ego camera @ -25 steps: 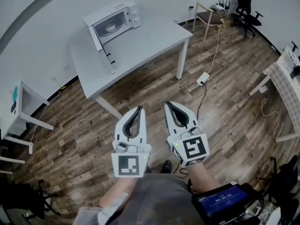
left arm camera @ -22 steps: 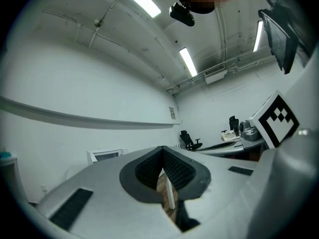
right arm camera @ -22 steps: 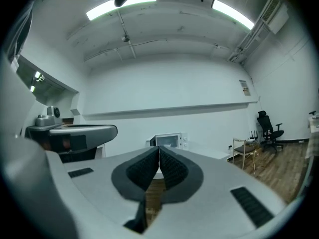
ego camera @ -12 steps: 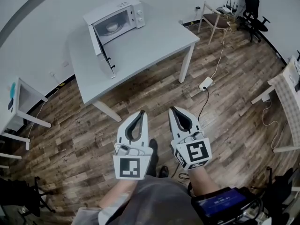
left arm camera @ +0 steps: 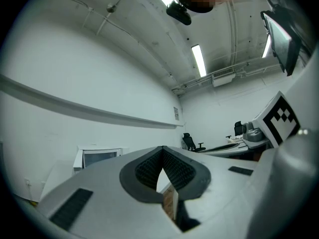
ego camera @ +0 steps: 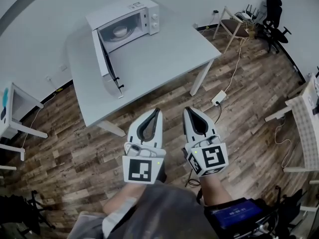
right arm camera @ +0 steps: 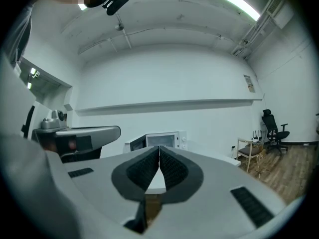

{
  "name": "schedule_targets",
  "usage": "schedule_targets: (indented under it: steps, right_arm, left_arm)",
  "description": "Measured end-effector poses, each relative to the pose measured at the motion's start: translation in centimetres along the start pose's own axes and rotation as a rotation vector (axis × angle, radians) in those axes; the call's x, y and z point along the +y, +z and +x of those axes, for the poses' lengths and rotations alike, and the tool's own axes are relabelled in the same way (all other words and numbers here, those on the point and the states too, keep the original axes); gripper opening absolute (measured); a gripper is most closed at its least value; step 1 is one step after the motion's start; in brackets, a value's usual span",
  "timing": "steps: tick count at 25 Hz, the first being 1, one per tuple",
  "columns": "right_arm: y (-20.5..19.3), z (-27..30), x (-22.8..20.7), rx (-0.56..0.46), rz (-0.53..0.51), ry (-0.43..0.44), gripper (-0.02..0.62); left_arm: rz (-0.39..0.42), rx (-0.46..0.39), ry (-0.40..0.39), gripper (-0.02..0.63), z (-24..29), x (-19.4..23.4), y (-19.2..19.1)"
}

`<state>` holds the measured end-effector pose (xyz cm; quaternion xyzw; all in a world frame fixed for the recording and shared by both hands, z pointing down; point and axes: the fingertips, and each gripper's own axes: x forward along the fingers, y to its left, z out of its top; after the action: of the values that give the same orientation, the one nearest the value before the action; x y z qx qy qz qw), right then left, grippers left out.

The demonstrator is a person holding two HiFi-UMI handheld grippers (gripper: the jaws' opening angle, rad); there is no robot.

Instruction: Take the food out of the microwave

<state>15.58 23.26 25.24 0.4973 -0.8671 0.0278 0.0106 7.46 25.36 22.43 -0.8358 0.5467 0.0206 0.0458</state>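
A wood floor (ego camera: 239,113) fills the room, seen from above. Ahead stands a grey table (ego camera: 169,49), well apart from both grippers. At the table's far left corner sits a white microwave (ego camera: 142,9). Its door (ego camera: 103,54) is swung wide open along the left edge, reaching towards the near edge. Low in the view, the left gripper (ego camera: 155,112) and right gripper (ego camera: 188,111) point level towards the table, side by side. Each has its jaws pressed together with nothing between them. The food, a pale round dish (ego camera: 119,31), sits inside the microwave. It lies ahead and to the left of both jaws. The left gripper looks slightly nearer, though the open door stands on that side. The jaws would need to spread before any grasp.
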Motion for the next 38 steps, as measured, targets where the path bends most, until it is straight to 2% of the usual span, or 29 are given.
schedule_targets:
  steps: [8,17,32,38]
  right_arm:
    - [0.9,5.5,-1.6,0.022,-0.028,-0.017,0.008]
    - [1.3,10.6,-5.1,0.009,-0.035,0.003,0.008]
    - [3.4,23.5,-14.6,-0.011,-0.031,0.195,0.008]
    - [3.2,27.5,-16.5,0.005,-0.042,0.296,0.008]
  left_arm:
    - [-0.032,-0.001,-0.020,0.006,4.8,3.3,-0.4]
    - [-0.002,0.011,0.001,0.006,10.0,5.2,-1.6]
    - [0.040,0.021,0.169,0.006,24.2,8.5,-1.6]
    - [0.055,0.026,0.260,0.006,27.4,9.4,-1.9]
